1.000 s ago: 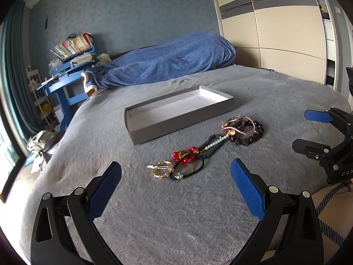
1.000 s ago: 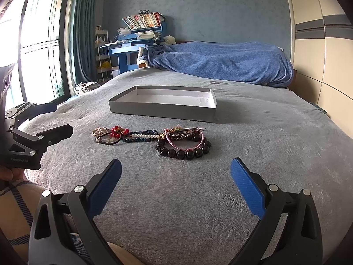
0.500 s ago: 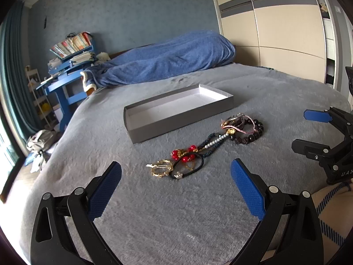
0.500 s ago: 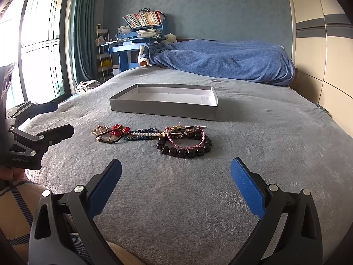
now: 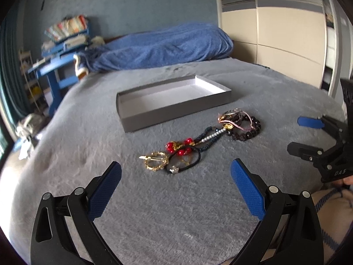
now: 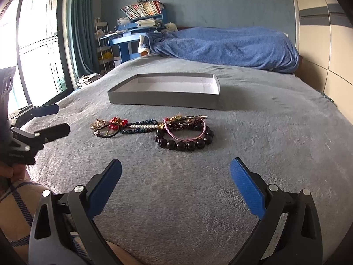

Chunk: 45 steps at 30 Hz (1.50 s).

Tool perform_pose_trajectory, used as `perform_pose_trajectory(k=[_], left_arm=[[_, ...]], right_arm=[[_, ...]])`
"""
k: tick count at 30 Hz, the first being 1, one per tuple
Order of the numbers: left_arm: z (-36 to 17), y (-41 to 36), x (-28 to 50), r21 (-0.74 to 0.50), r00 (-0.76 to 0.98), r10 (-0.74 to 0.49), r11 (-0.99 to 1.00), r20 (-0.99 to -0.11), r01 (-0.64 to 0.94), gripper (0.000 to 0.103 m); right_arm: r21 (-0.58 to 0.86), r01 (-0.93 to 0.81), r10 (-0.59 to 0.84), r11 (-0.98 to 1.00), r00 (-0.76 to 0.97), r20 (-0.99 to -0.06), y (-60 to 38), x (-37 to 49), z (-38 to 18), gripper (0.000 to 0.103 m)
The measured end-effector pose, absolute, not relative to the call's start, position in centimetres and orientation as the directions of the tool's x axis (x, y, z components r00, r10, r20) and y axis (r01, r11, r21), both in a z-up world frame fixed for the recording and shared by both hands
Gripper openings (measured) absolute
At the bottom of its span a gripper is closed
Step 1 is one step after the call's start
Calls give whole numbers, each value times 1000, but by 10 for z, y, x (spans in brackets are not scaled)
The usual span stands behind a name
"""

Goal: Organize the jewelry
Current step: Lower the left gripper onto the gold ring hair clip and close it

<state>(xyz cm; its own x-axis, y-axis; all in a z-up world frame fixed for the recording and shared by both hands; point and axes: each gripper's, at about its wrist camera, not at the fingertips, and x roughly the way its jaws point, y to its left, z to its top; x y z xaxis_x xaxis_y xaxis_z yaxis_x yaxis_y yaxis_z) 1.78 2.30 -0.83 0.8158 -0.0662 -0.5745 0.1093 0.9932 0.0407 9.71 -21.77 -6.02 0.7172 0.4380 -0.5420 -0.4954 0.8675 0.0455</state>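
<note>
I take the grey tray [image 5: 176,108] as my landmark. It lies on the grey blanket [image 5: 176,209] that covers the bed, its inside bare, so I judge that no item has been stowed yet.

The jewelry is strung in a line on the blanket just in front of the tray's near wall, none of it touching the tray. Largest to smallest:

1. Dark bead bracelet [image 6: 184,141], in front of the tray's right end, with a pink cord bracelet [image 6: 187,130] lying across it. Risk: the two overlap, so a pinch on one may drag the other out with it.
2. Blue and pearl strand [image 5: 209,138], in front of the tray's middle. Risk: it touches the pieces at both ends; a lift may pull the whole chain along or shed it short of the tray.
3. Black hair tie [image 5: 184,161] with red beads [image 5: 178,149], toward the tray's left end. Risk: the loop lies flat in the pile, and the pads may close on blanket fibres instead.
4. Gold clip [image 5: 154,162], farthest left. Risk: thin and low; it may slip from the pads.

Left gripper [image 5: 176,190]: jaws wide, empty, hovering short of the clip. Right gripper [image 6: 176,190]: jaws wide, empty, short of the bead bracelet.
</note>
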Motion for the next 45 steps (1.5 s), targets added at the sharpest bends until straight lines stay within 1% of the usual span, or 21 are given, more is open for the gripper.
perform_pose_trajectory(k=[2, 6, 8, 10, 12, 15, 17, 21, 24, 27, 30, 32, 33, 34, 37, 45], left_arm=[[-9, 31, 22, 19, 807, -58, 996, -588, 86, 98], [-14, 34, 38, 50, 780, 6, 998, -626, 32, 95], [-20, 36, 51, 25, 738, -27, 998, -674, 60, 82], [-28, 33, 63, 33, 700, -31, 996, -713, 79, 59], [-32, 28, 71, 29, 675, -57, 993, -735, 115, 50], [-34, 17, 76, 46, 660, -76, 985, -747, 165, 48], [-34, 18, 81, 56, 661, -57, 987, -748, 149, 48], [-34, 39, 87, -27, 655, -73, 996, -752, 80, 48], [-39, 48, 92, -69, 633, -100, 995, -768, 74, 48], [-43, 52, 98, -91, 621, -113, 994, -775, 68, 55], [-46, 56, 105, -112, 615, -118, 993, -780, 48, 56], [-48, 58, 109, -131, 607, -130, 990, -784, 43, 51], [-50, 59, 111, -134, 604, -132, 990, -786, 42, 44], [-50, 59, 111, -136, 606, -132, 990, -784, 39, 42], [-47, 63, 106, -160, 625, -145, 987, -767, 32, 42], [-32, 79, 83, -153, 679, -117, 988, -725, 7, 42]], right_arm=[[44, -490, 430, 871, 717, -549, -218, 101, -61, 97], [32, -471, 405, 881, 719, -565, -215, 110, -62, 97], [34, -465, 398, 885, 716, -573, -212, 116, -61, 96], [41, -463, 398, 885, 710, -580, -211, 121, -61, 93], [48, -466, 400, 884, 698, -593, -208, 127, -61, 91], [50, -463, 397, 885, 693, -602, -205, 130, -63, 90], [51, -464, 398, 884, 692, -603, -205, 130, -64, 90], [54, -464, 401, 884, 694, -598, -205, 130, -64, 90], [62, -461, 403, 885, 693, -598, -205, 130, -66, 90], [69, -459, 404, 886, 690, -600, -206, 129, -67, 90], [69, -458, 404, 886, 692, -598, -207, 129, -67, 90], [73, -458, 406, 886, 691, -598, -207, 129, -68, 90], [74, -457, 407, 886, 691, -598, -207, 129, -68, 90], [77, -457, 407, 886, 689, -599, -207, 130, -68, 90], [84, -458, 411, 885, 685, -602, -209, 131, -69, 90], [133, -435, 418, 891, 667, -617, -212, 155, -63, 90]])
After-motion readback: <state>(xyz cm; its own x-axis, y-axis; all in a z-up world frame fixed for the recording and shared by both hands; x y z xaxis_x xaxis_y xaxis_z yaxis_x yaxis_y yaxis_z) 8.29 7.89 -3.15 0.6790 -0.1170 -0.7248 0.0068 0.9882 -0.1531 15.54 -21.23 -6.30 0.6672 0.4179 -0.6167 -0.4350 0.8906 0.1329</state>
